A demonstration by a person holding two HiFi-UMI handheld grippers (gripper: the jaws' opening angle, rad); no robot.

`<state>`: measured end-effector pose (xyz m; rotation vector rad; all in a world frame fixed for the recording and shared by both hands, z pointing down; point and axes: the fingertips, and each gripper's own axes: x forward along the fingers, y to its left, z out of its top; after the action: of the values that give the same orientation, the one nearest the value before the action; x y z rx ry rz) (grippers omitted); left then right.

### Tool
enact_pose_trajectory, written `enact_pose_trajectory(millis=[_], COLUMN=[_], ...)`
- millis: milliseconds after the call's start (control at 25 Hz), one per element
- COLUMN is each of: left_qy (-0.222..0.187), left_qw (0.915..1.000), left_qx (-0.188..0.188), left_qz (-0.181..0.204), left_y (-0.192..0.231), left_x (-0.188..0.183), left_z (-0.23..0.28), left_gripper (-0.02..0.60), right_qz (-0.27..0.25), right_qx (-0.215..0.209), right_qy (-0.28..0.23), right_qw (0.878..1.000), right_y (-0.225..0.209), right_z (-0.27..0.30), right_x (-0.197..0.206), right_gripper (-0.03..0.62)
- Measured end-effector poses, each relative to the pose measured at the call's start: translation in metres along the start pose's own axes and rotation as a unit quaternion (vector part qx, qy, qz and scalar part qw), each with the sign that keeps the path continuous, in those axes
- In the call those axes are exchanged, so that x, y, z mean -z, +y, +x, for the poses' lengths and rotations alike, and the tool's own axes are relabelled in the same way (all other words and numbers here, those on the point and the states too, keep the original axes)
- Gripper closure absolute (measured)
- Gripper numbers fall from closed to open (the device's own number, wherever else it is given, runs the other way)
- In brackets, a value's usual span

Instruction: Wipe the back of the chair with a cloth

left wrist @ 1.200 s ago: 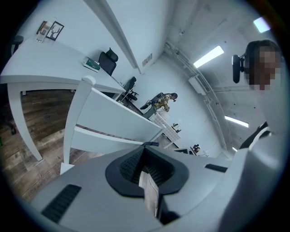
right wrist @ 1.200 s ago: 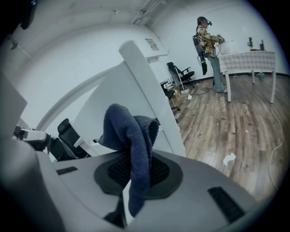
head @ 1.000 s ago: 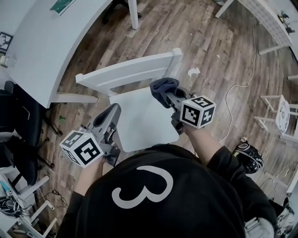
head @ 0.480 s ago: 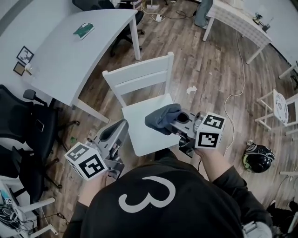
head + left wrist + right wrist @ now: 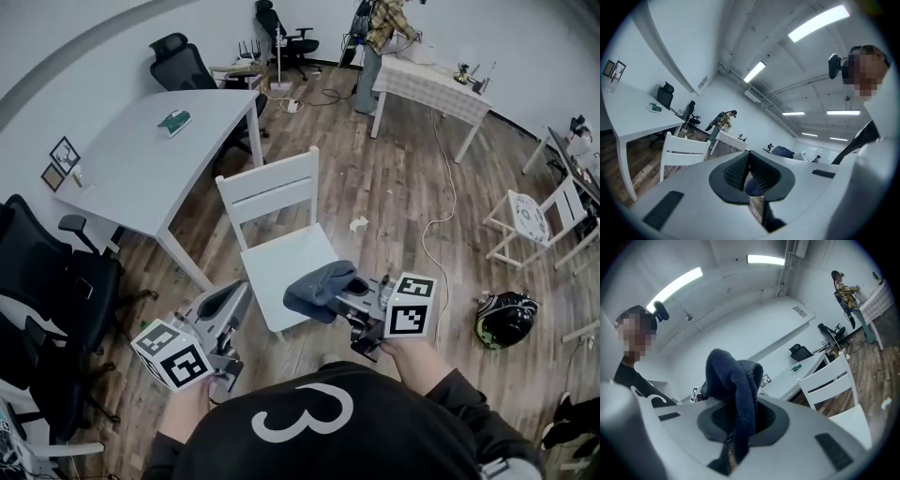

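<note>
Our right gripper (image 5: 736, 420) pinches the cloth (image 5: 733, 380); the left gripper (image 5: 749, 171) has its jaws pressed together, empty. That loose fold could slip out once we rub the chair (image 5: 270, 190) back.

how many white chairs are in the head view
2: one white chair at the view's centre, a second white chair near the right edge. A white frame at the bottom-left corner may be a third, too cut off to tell.
</note>
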<state>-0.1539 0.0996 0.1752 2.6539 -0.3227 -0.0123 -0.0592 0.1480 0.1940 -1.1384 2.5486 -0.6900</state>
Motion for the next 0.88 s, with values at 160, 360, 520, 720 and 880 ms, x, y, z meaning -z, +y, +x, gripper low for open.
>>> enact_pose_trajectory(millis=[160,360,520,720,880], left_qy=[-0.002,-0.007,-0.002,0.002,0.003], left_qw=[0.9993,0.9980,0.9976,0.9980,0.9984], left_qx=[0.032,0.056,0.064,0.057,0.045], left_qz=[0.021,0.028,0.027,0.029,0.034], left_y=[-0.035,-0.066,-0.094,-0.114,-0.122], left_x=[0.000,-0.002,0.009,0.015,0.015], left_z=[0.001,0.015,0.034,0.048,0.054], left_gripper=[0.568,0.568,0.568,0.568,0.568], right_qz=[0.003,-0.038,-0.031,-0.044,-0.067], right_qx=[0.003,0.004,0.005,0.007,0.000], right_qy=[-0.013,-0.017,-0.022,-0.010,-0.008], right_qw=[1.000,0.999,0.999,0.999,0.998], right_y=[0.021,0.038,0.040,0.037,0.040], right_z=[-0.026,-0.050,-0.076,-0.095,-0.104], right_x=[-0.006,-0.022,-0.026,-0.035,-0.048], right_gripper=[0.545,0.545,0.545,0.546,0.546])
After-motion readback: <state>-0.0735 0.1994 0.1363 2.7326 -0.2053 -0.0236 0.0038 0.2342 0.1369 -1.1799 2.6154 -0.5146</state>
